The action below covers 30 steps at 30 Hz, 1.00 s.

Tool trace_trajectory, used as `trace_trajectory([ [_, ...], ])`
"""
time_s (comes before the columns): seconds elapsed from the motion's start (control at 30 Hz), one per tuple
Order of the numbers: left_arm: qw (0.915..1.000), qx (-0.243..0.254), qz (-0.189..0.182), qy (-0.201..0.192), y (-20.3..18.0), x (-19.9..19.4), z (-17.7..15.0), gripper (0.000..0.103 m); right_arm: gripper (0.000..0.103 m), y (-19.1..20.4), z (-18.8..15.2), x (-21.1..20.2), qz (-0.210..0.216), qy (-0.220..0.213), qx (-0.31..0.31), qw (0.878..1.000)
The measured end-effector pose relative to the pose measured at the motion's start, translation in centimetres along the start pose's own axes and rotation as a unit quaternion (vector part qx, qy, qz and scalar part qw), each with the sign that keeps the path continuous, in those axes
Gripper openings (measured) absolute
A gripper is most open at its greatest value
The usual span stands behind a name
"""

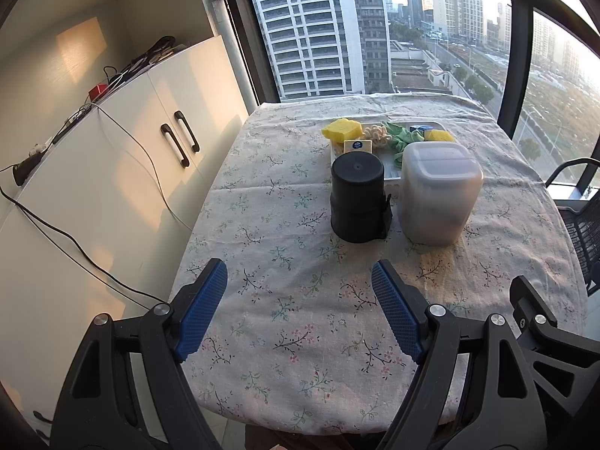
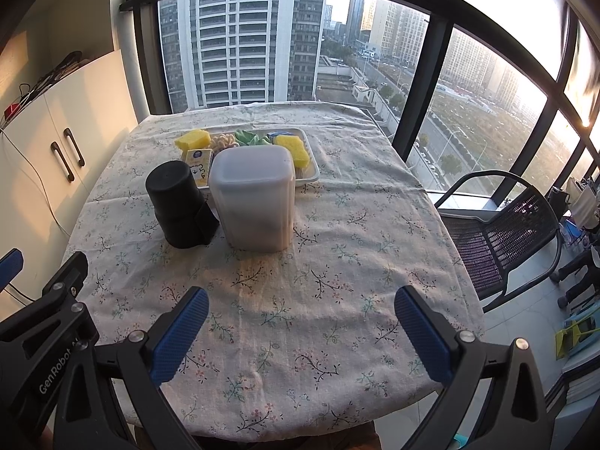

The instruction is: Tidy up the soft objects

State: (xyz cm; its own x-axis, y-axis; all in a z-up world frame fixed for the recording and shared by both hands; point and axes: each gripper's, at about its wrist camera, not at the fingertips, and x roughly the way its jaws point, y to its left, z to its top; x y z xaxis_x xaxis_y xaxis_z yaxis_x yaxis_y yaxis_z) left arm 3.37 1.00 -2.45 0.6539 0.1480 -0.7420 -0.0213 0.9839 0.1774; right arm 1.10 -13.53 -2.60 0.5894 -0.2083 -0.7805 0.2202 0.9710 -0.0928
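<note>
Both claws, left (image 1: 299,275) and right (image 2: 301,305), wide and empty; beyond, yellow sponges (image 2: 298,147), cream scrunchie (image 1: 377,133), green cloth (image 1: 403,137) in white tray (image 2: 312,176)

Ahead of the left tool (image 1: 299,275) and right tool (image 2: 301,302), bare counter (image 2: 337,262) gives free passage. Further ahead, black canister (image 1: 358,197) and frosted container (image 1: 438,191) stand side by side, blocking direct approach to the tray (image 2: 313,172) behind them.

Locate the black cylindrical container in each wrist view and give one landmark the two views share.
Left wrist: black cylindrical container stands just right of centre, left of the translucent lidded box.
Right wrist: black cylindrical container stands left of centre, again left of the box.
Shared landmark: the white tray behind both.
</note>
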Motion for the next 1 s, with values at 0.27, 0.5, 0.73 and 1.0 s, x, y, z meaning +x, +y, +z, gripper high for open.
trace_trajectory([
  [0.27, 1.0000, 0.000, 0.001, 0.000, -0.01, -0.01, 0.02, 0.079, 0.101, 0.03, 0.02, 0.02, -0.001, 0.001, 0.001, 1.000],
  [0.5, 1.0000, -0.001, 0.001, 0.000, -0.14, 0.02, 0.02, 0.079, 0.101, 0.04, -0.01, 0.01, -0.001, 0.001, 0.002, 1.000],
  [0.73, 1.0000, 0.000, 0.001, 0.001, -0.13, 0.07, -0.03, 0.079, 0.101, -0.03, -0.06, 0.11, -0.001, 0.004, 0.004, 1.000],
  [1.0, 1.0000, 0.000, 0.000, 0.001, -0.18, 0.13, -0.03, 0.079, 0.101, -0.04, -0.09, 0.16, 0.000, 0.004, 0.003, 1.000],
])
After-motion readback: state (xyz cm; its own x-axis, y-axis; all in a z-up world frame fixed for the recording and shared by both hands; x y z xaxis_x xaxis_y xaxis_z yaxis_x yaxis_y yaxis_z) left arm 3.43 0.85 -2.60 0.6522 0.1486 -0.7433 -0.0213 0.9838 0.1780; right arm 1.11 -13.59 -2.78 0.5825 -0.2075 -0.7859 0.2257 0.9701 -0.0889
